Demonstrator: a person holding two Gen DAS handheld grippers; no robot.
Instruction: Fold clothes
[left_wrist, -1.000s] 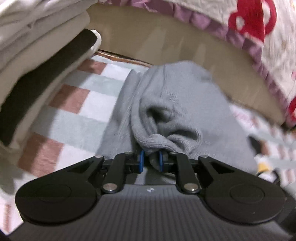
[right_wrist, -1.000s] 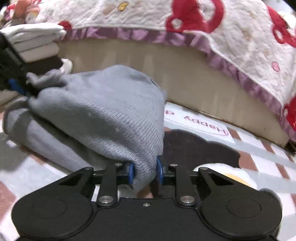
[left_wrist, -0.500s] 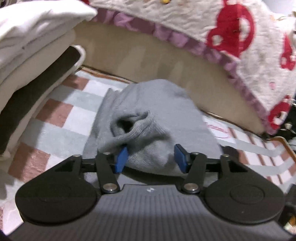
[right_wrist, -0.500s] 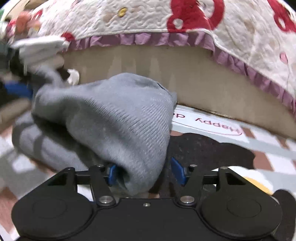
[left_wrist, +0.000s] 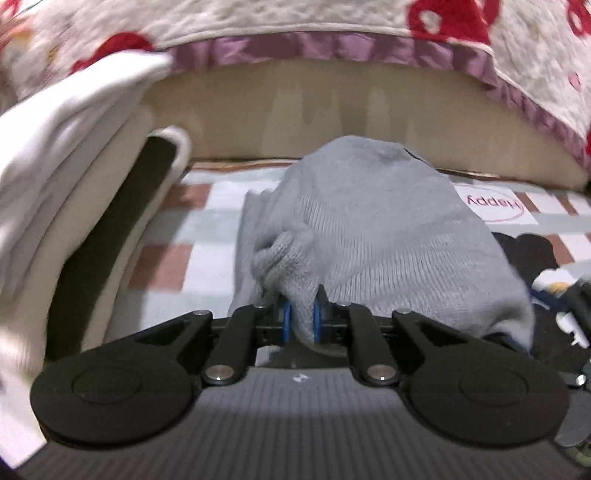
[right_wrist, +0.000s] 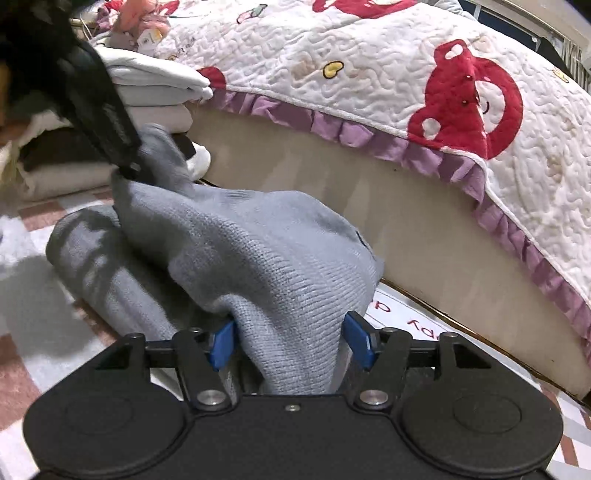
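Grey ribbed knit sweater (right_wrist: 258, 254) lies bunched on the checked pink-and-white mat (left_wrist: 177, 229), near the bed's beige base, long axis running left to right between my two tools. Left gripper (left_wrist: 302, 320): blue pads pinched tight on a fold at the left end. Right gripper (right_wrist: 291, 341): pads spread wide, the knit draped loosely between them, ungripped.

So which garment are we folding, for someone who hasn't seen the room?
Find the bed with the red-and-white quilt. On the checked mat before it lies a grey knitted sweater, pinched by the left gripper. Unlike the stacked white and black clothes beside it, it's bunched.
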